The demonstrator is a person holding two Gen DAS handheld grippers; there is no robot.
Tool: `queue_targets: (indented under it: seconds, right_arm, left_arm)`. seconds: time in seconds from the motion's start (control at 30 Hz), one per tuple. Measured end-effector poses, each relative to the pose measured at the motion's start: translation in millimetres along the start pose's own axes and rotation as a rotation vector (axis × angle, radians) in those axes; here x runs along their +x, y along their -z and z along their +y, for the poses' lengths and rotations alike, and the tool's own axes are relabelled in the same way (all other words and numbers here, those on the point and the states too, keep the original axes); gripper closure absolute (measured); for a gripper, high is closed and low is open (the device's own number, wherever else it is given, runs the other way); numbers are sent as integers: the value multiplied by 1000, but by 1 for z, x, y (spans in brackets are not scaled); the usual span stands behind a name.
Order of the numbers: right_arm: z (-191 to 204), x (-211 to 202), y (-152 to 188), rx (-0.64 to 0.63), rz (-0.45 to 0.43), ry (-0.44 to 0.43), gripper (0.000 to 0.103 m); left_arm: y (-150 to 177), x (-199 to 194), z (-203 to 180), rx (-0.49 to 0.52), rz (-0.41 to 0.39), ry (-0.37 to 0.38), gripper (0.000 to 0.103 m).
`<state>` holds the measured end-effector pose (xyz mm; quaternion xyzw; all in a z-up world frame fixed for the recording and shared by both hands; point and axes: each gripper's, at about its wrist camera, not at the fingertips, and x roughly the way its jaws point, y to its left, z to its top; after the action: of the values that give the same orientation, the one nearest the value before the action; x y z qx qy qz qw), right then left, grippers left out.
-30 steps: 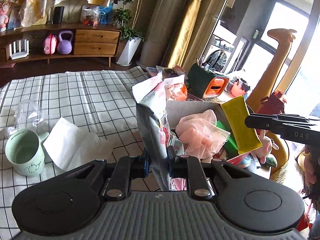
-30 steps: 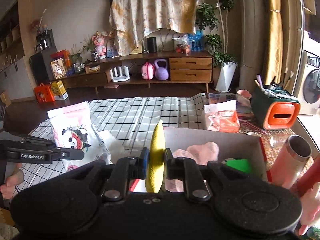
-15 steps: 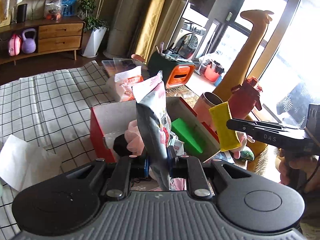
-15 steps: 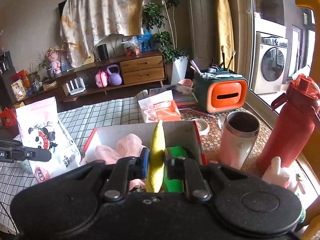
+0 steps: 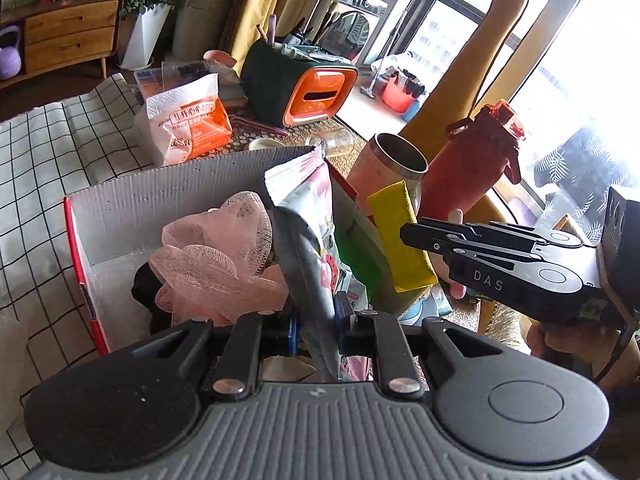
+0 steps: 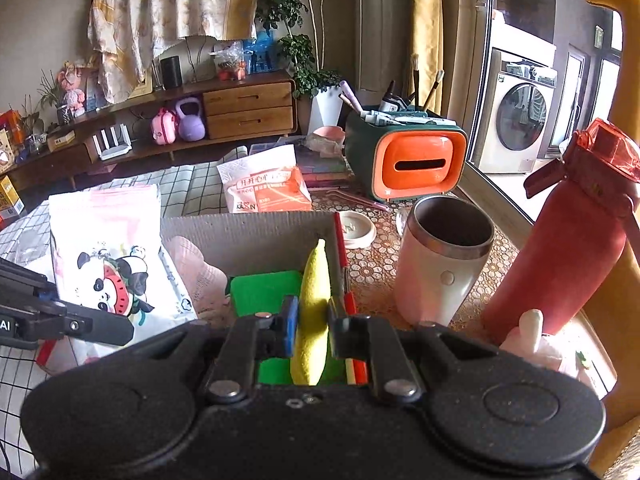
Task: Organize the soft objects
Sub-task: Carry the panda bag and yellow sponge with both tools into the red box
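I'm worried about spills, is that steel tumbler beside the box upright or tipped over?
Upright: the tumbler stands on its base beside the box, open mouth facing up.

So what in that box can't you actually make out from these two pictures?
- Left wrist view: a dark item under the pink mesh puff, mostly covered.
- Right wrist view: the box floor, blocked by the green sponge and panda pouch.
- Both views: the box's near wall, hidden by the grippers' bodies.

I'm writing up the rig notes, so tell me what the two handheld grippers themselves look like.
Both are black. The left gripper has a broad ribbed grey base, two rounded black lobes, silver rivets on its linkage bars and blue pads on the jaws. The right gripper looks alike from its own camera; seen side-on it is slim, angular and lettered "DAS". White lettering ending "AI" marks the left one's side.
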<state>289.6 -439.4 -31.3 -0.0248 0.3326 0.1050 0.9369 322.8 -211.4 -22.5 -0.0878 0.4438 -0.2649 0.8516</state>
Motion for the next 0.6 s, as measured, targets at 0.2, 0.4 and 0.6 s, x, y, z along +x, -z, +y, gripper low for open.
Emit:
queue_targets:
  seconds: [0.2,0.4,0.6]
  right_arm:
    - [-6,25,6,19,53,-9,88]
    - [3,37,11,3,62,-13,88]
    - [4,39,12,29,59,-48,86]
  left_arm:
    - [-11,27,18,-49,30,9,86]
    - [-17,46,34,-74,51,-22,86]
    - [-16,61,46,-111,83,-5,85]
